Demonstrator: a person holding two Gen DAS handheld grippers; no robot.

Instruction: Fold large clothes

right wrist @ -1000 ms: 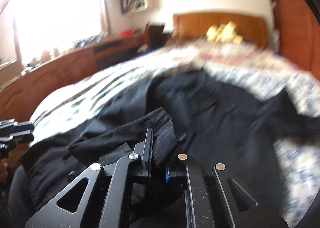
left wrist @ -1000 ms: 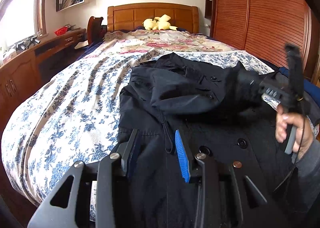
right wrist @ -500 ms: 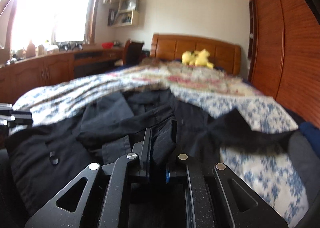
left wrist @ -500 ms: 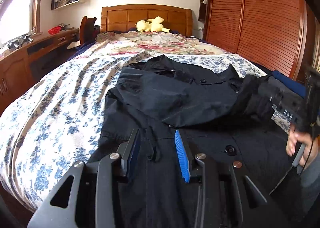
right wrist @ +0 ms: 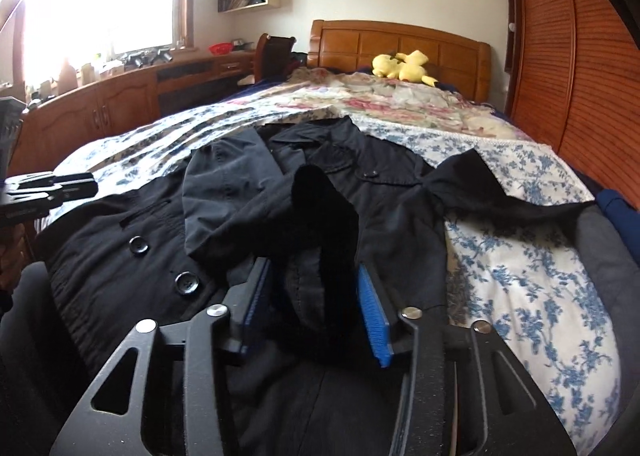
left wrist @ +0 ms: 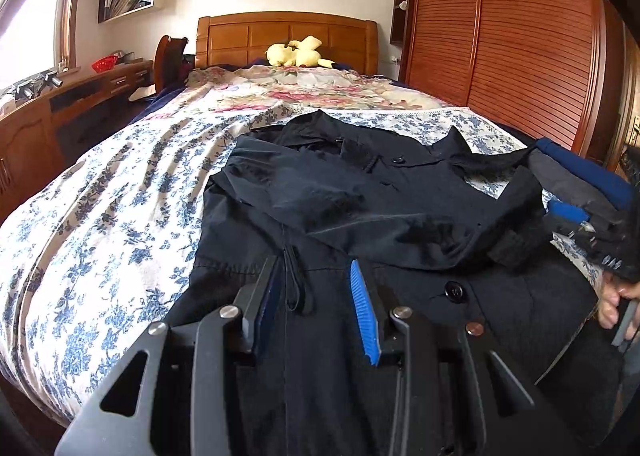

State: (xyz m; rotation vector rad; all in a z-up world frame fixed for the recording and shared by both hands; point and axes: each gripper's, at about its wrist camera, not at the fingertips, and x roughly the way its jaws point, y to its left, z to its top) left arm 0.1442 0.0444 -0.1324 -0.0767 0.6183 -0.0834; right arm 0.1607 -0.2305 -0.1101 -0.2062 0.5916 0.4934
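A large black coat (left wrist: 360, 207) lies spread on the bed, one sleeve folded across its front. My left gripper (left wrist: 316, 288) is open and empty, low over the coat's lower front by a drawstring (left wrist: 294, 280). My right gripper (right wrist: 314, 284) is open, its jaws on either side of the sleeve cuff (right wrist: 320, 223), which lies loose between them. The right gripper also shows at the right edge of the left wrist view (left wrist: 576, 219). The coat also shows in the right wrist view (right wrist: 240, 195).
The bed has a blue-flowered cover (left wrist: 100, 215) and a wooden headboard (left wrist: 288, 35) with a yellow plush toy (left wrist: 296, 51). A wooden wardrobe (left wrist: 520, 47) runs along the right. A wooden desk (left wrist: 48, 115) stands left. Folded blue and grey clothes (left wrist: 580, 179) lie at the right.
My right gripper has carried the sleeve across the coat to the right and opened, letting the cuff go. My left gripper stays open over the coat's lower front.
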